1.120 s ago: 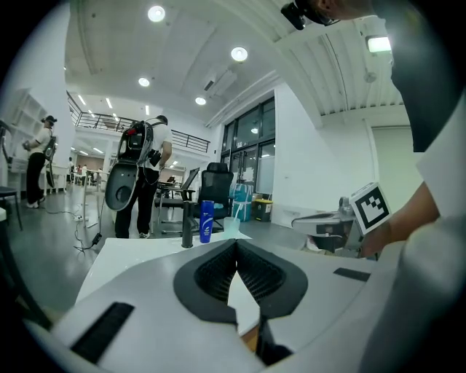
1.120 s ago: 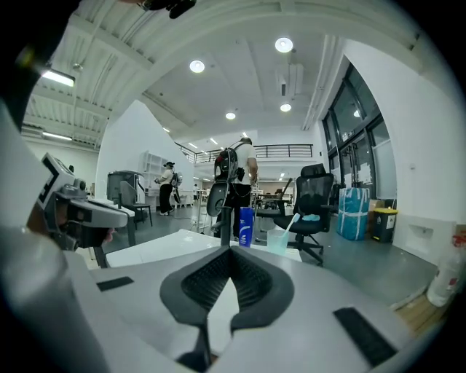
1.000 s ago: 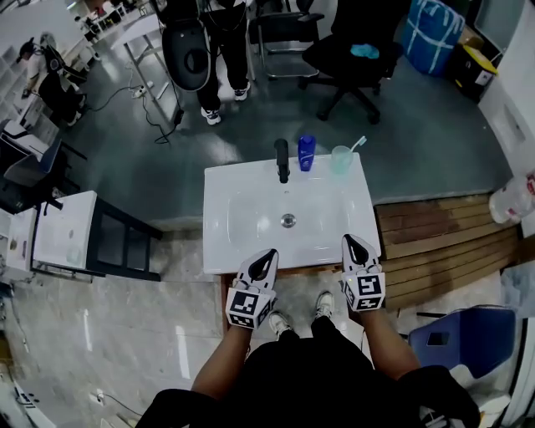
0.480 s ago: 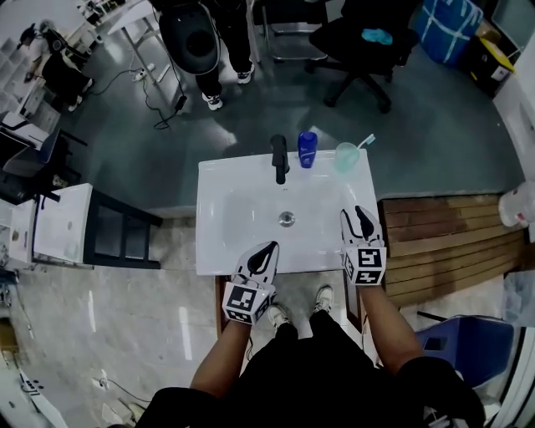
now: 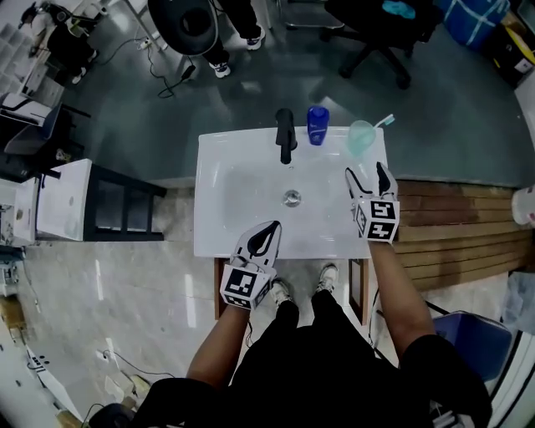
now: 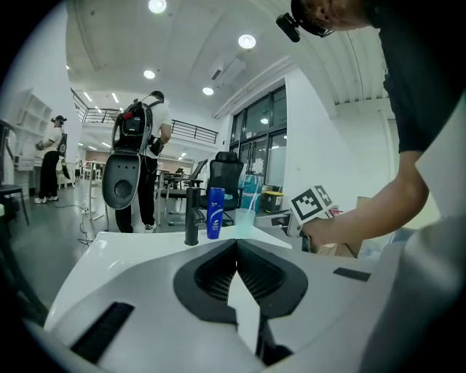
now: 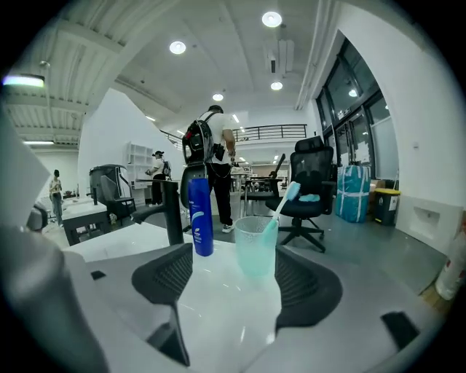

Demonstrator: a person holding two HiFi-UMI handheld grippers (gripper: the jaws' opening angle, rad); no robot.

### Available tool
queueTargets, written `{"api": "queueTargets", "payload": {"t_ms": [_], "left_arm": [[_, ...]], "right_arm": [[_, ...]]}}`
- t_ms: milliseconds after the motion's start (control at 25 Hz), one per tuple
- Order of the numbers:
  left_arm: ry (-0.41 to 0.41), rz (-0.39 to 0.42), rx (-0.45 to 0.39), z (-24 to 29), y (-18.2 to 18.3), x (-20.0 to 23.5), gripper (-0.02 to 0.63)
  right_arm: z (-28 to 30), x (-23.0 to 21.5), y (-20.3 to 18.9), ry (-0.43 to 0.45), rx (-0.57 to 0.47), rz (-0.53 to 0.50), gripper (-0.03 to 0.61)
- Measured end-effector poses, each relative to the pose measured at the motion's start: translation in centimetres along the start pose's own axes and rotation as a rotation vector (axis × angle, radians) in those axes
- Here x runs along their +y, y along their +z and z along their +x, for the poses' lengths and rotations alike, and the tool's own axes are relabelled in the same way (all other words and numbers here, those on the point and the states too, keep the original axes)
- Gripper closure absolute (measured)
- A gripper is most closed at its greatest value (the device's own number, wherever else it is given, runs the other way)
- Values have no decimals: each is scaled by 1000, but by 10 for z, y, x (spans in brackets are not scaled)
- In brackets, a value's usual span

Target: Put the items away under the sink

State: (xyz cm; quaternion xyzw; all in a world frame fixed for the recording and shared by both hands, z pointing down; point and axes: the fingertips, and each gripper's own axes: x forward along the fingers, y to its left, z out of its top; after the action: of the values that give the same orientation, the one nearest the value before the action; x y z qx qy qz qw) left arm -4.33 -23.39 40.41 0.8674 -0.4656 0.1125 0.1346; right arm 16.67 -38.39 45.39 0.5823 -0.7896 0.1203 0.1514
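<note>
A white sink [image 5: 242,213] stands in front of me. At its back edge are a black faucet [image 5: 286,134], a blue bottle [image 5: 317,125] and a pale green cup [image 5: 362,136] with a toothbrush in it. My right gripper [image 5: 368,173] is open over the sink's right side, its tips just short of the cup. In the right gripper view the cup [image 7: 256,244] stands centred ahead of the spread jaws of the right gripper [image 7: 237,275], with the bottle [image 7: 201,217] to its left. My left gripper [image 5: 266,236] is shut and empty at the sink's front edge.
The wooden frame of the cabinet [image 5: 359,288] shows under the sink's front. Wooden decking [image 5: 451,226] lies to the right. A white unit [image 5: 63,213] with a dark frame [image 5: 117,221] is at the left. Someone's feet and an office chair [image 5: 393,25] are beyond the sink.
My right gripper has moved forward along the sink's right side toward the cup and its jaws have spread open. The left gripper has stayed near the front edge, shut.
</note>
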Motion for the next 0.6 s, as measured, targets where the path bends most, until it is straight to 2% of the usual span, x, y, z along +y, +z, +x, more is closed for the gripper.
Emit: {"api": "queueTargets", "payload": {"t_ms": [120, 600], "left_arm": [[7, -2, 15, 4, -4, 2, 595], [43, -13, 55, 15, -14, 9, 595]], "right_arm": [[25, -6, -2, 19, 15, 1, 215], [94, -35, 0, 0, 43, 3, 190]]}}
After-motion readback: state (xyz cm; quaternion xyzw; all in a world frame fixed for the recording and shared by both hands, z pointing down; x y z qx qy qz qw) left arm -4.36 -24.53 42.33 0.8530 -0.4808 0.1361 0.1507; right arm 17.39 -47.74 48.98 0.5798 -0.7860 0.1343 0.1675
